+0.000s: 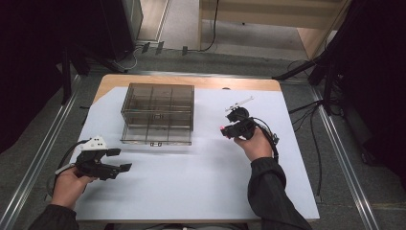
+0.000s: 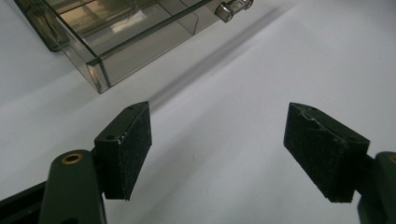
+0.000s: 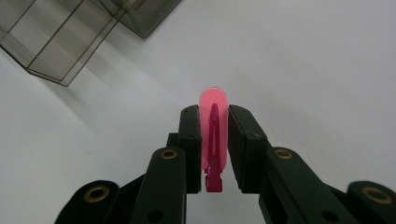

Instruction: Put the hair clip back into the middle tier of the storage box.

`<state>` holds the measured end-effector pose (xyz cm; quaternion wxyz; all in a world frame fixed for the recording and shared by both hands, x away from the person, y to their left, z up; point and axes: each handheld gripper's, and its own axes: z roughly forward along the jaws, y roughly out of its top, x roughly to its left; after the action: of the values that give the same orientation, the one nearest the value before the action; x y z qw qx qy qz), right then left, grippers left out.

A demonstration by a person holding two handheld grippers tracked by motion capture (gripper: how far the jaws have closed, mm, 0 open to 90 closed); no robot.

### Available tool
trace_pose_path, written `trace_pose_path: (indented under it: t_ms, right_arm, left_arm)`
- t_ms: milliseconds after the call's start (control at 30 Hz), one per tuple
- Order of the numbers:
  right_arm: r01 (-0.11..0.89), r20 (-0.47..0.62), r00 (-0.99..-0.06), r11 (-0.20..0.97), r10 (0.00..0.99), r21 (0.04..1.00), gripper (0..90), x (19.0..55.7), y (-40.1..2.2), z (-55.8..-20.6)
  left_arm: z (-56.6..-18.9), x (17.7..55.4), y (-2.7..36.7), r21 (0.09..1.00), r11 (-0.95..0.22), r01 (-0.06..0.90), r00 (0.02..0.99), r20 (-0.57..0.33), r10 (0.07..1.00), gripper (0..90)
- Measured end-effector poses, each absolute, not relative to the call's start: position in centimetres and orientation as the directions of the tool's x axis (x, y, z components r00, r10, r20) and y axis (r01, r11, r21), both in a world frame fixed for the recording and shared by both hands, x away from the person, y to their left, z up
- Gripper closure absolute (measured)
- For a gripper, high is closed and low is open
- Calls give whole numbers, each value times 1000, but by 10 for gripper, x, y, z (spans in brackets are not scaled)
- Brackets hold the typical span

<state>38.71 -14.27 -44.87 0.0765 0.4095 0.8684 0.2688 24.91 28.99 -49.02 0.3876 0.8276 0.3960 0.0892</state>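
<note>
My right gripper point(image 1: 223, 129) is shut on a small pink clip point(image 3: 213, 135), which stands upright between its two black pads with its rounded tip poking out above them. The pink clip point(image 1: 221, 128) shows as a small spot at the gripper's tip, over the white sheet to the right of a smoky clear drawer box point(image 1: 158, 114). My left gripper point(image 1: 119, 159) rests low at the left front of the table, jaws wide apart with nothing between them. In the left gripper view its pads point(image 2: 128, 149) face the box's lowest drawer point(image 2: 116, 37) and its clear knob point(image 2: 232, 8).
A white sheet point(image 1: 191, 177) covers most of the wooden table point(image 1: 191, 81). The box point(image 3: 70, 32) has several compartments behind tinted walls. Black stands and cables sit on the floor at the right; a cable trails from the right gripper.
</note>
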Motion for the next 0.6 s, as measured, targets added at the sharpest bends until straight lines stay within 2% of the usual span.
trace_pose_path:
  t_ms: [600]
  right_arm:
    - [644, 118, -688, 529, 716, 553, 776, 380, -121, -442]
  left_arm:
    - [-490, 247, 289, 711, -387, 587, 672, -161, 723, 243]
